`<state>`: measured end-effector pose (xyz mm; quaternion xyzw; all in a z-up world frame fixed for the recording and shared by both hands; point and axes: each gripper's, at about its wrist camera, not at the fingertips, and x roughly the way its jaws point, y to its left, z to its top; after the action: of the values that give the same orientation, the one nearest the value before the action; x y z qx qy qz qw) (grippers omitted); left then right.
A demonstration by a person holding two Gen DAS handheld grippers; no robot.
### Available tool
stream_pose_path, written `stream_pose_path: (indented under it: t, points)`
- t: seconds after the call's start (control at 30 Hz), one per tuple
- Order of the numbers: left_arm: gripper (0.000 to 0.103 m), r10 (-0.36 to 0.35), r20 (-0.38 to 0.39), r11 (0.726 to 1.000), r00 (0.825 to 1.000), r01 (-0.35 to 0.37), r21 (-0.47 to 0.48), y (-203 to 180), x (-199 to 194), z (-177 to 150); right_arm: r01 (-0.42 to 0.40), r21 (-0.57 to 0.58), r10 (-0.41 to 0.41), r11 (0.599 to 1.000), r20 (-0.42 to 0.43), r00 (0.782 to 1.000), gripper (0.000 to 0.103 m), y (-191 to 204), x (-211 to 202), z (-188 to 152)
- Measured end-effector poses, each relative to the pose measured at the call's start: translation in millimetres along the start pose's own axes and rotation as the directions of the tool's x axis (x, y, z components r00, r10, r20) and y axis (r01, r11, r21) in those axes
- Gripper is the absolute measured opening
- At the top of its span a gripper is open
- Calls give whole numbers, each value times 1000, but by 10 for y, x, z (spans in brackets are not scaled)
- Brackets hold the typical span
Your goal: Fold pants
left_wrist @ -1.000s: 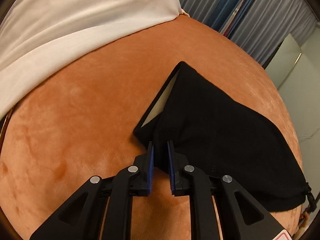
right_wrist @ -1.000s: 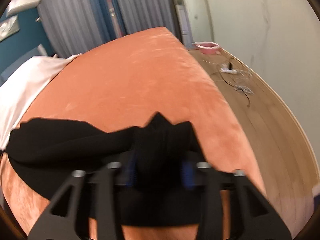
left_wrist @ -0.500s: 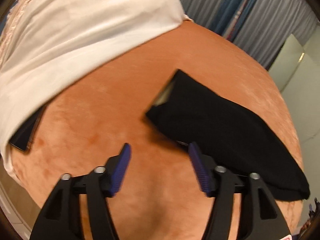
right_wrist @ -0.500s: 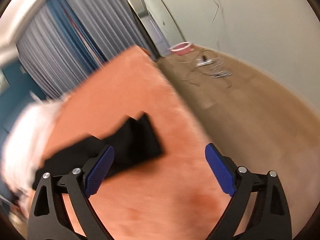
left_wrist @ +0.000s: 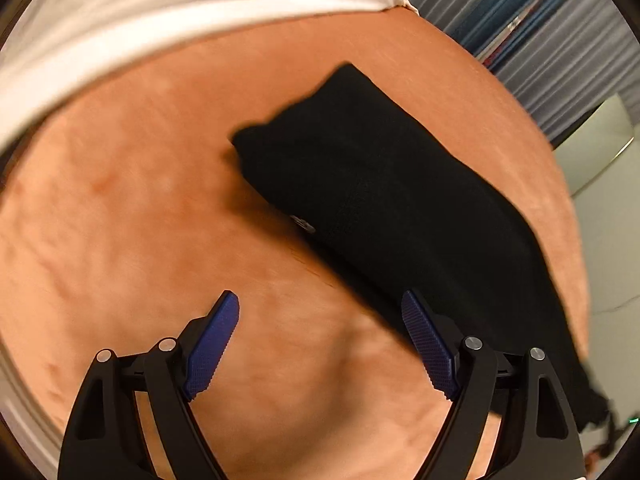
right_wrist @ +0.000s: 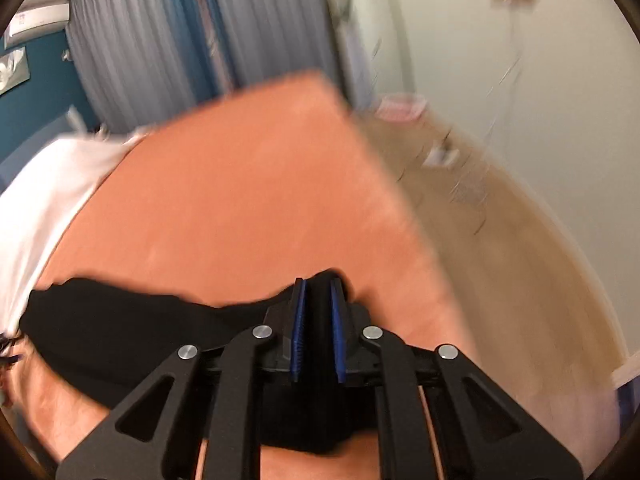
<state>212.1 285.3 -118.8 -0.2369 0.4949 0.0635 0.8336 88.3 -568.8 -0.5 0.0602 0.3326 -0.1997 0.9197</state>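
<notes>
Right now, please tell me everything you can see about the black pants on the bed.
The black pants are of plain, soft, matte cloth and lie as a long folded band across the orange velvety bed cover. A small pale mark shows at the near edge. The right gripper has its jaws nearly closed on a bunched end of the cloth near the bed's edge. The left gripper is wide open beside the pants, holding nothing; whether one finger touches them is unclear. Both views are blurred.

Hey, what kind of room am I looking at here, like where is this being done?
Most likely a bedroom. The black pants lie on a wide orange velvety bedspread with white bedding at its far end, and long grey-blue curtains hang behind over a wooden floor.
</notes>
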Motion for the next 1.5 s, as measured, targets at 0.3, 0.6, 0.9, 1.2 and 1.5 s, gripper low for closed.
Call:
stream_pose_path:
  t: [0.3, 0.6, 0.9, 1.2, 1.5]
  points:
    - [81, 48, 1, 998, 999, -48, 27, -103, 189, 20, -98, 241, 141, 966, -170, 975, 66, -385, 279, -586]
    - [81, -46, -5, 997, 999, 46, -58, 77, 168, 13, -75, 184, 118, 980, -232, 966, 33, 130, 597, -414]
    - [81, -140, -7, 986, 990, 139, -95, 273, 267, 311, -128, 285, 192, 950, -209, 959, 19, 36, 459, -510]
    - [14, -64, 19, 996, 998, 63, 62, -54, 146, 705, -174, 369, 227, 913, -104, 968, 5, -3, 238, -320]
    - [22, -32, -117, 999, 993, 34, 21, 319, 558, 700, -98, 392, 184, 915, -188, 965, 7, -244, 395, -857]
